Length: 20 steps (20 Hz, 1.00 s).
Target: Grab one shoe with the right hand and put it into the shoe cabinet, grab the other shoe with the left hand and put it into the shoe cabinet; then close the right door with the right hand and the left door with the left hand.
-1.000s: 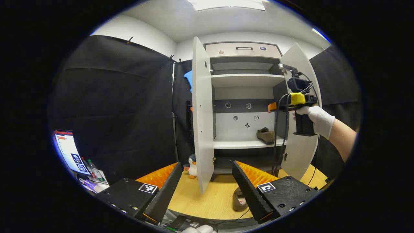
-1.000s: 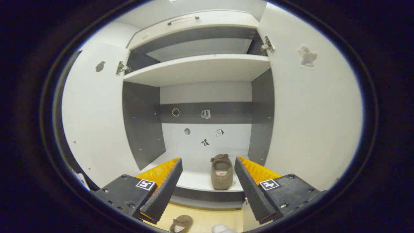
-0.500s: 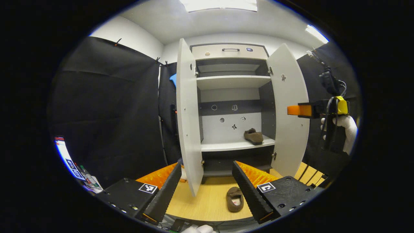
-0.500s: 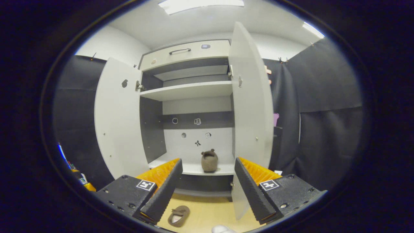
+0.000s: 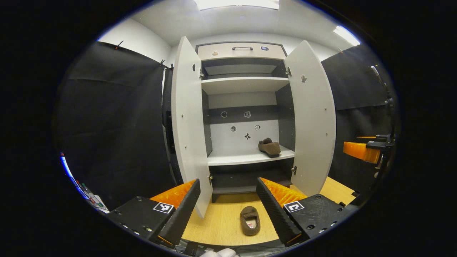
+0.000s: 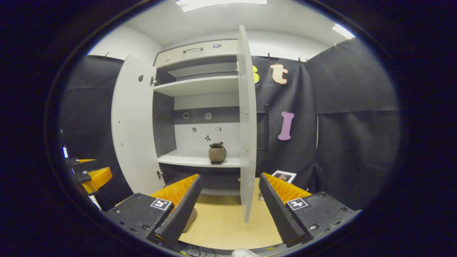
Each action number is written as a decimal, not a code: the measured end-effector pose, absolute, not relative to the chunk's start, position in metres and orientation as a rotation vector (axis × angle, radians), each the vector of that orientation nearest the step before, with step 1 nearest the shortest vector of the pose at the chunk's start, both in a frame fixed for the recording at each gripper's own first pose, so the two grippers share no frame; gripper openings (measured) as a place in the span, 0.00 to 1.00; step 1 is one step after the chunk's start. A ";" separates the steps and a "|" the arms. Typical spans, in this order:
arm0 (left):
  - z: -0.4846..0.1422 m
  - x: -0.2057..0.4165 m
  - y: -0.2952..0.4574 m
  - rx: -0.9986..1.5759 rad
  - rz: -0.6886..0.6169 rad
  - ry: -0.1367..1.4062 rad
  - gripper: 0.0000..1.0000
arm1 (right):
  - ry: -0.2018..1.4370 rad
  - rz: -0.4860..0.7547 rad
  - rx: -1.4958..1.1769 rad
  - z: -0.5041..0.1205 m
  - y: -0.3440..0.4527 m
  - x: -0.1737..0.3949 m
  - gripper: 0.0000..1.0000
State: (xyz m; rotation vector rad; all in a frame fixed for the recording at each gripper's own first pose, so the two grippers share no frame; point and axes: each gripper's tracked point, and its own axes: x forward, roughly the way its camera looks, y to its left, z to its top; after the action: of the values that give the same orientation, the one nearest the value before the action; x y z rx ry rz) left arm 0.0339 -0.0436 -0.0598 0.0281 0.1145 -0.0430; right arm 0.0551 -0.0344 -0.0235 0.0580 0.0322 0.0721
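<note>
The white shoe cabinet (image 5: pixel 246 107) stands with both doors swung wide. One brown shoe (image 5: pixel 269 147) rests on its lower shelf (image 5: pixel 235 159), toward the right. The other brown shoe (image 5: pixel 250 225) lies on the wooden floor in front, between the fingers of my left gripper (image 5: pixel 228 207), which is open, empty and well short of it. My right gripper (image 6: pixel 230 207) is open and empty too, facing the edge of the right door (image 6: pixel 248 125), and in the left gripper view it is at the far right (image 5: pixel 360 150). The shelf shoe (image 6: pixel 217 152) sits beyond that door. My left gripper (image 6: pixel 89 175) is at the left edge.
The left door (image 5: pixel 187 121) and the right door (image 5: pixel 314 121) jut out over the wooden floor (image 5: pixel 221 221). A small picture card (image 6: pixel 284 176) lies on the floor right of the cabinet. Pens and clutter (image 5: pixel 89 196) sit at the far left. Black cloth walls flank the cabinet.
My right gripper has pulled back out of the cabinet and moved right, outside the right door. The left gripper view has swung so the cabinet is centred and the floor shoe lies between its fingers.
</note>
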 end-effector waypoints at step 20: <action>-0.388 0.132 -0.077 0.043 -0.155 0.662 0.96 | 0.170 -0.092 -0.025 -0.044 -0.090 0.050 1.00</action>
State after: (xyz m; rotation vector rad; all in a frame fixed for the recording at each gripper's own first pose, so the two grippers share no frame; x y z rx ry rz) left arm 0.1323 -0.0770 -0.3876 0.0431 0.6621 -0.1548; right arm 0.0500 -0.0905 -0.0438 -0.0245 0.1703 -0.0924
